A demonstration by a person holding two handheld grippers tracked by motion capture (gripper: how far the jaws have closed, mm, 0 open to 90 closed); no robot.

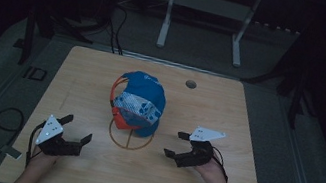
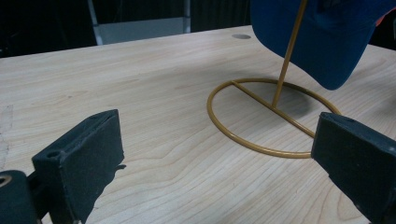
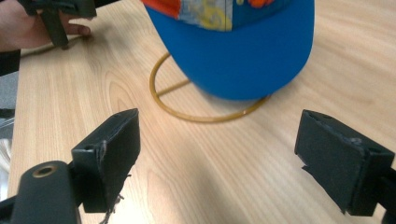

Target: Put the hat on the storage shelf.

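Observation:
A blue cap [image 1: 141,100] with orange and patterned panels hangs on a gold wire stand [image 1: 130,139] at the middle of the wooden table [image 1: 103,76]. My left gripper [image 1: 76,128] rests open at the front left, aimed at the stand's ring base [image 2: 261,116]. The cap's blue brim [image 2: 327,42] hangs above that ring, beside the upright rod [image 2: 287,56]. My right gripper [image 1: 176,144] sits open at the front right, nothing between its jaws. It faces the cap's brim [image 3: 247,60] and the ring [image 3: 196,112].
A round cable hole [image 1: 191,84] lies near the table's far edge. A white metal frame [image 1: 206,8] stands on the floor behind. Cables [image 1: 9,117] trail off the left side. The other hand with its gripper [image 3: 56,14] appears top left in the right gripper view.

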